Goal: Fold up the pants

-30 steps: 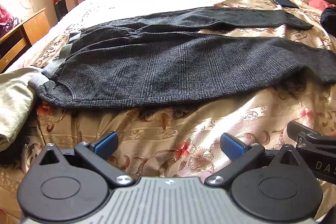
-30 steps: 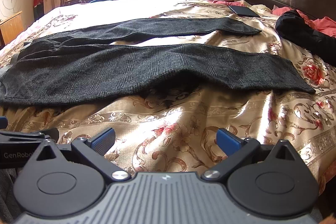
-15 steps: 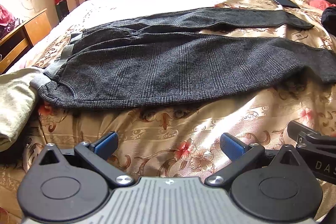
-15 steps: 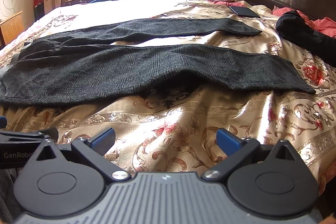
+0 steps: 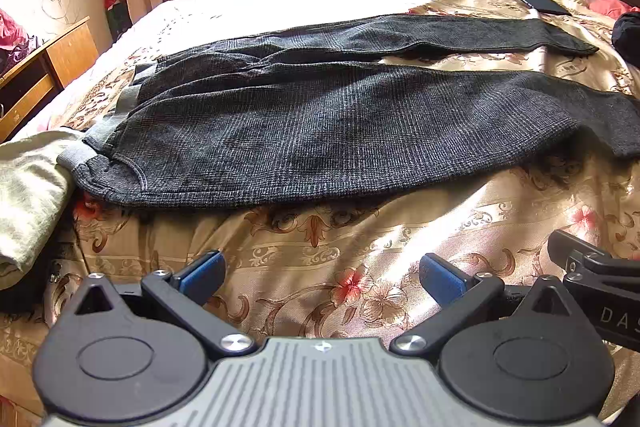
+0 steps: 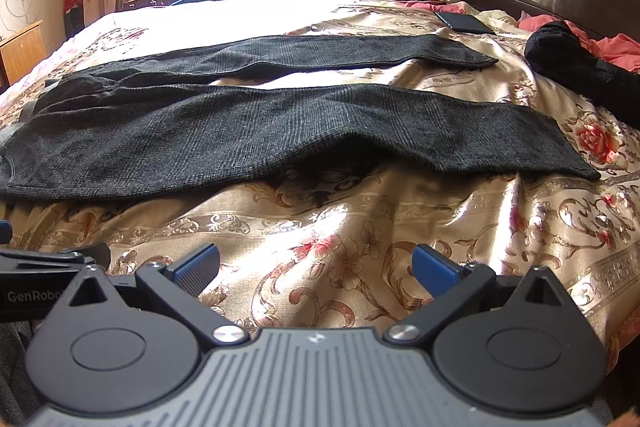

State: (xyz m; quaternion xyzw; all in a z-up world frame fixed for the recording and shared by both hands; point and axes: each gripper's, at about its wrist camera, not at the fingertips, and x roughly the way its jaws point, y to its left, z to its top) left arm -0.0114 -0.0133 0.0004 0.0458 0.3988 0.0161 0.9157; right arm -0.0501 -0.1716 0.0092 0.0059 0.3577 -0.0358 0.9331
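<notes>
Left gripper (image 5: 322, 273) and right gripper (image 6: 316, 267) hover over the floral bedspread (image 6: 340, 227), fingers spread apart, holding nothing — beyond them the dark pants (image 5: 320, 131) lie flat across the bed, legs parted.

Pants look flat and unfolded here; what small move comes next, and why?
Probably ease both open grippers forward to the near leg's edge: left gripper near the waistband, right gripper toward the cuff. The pants lie spread, legs apart, ungripped.
</notes>
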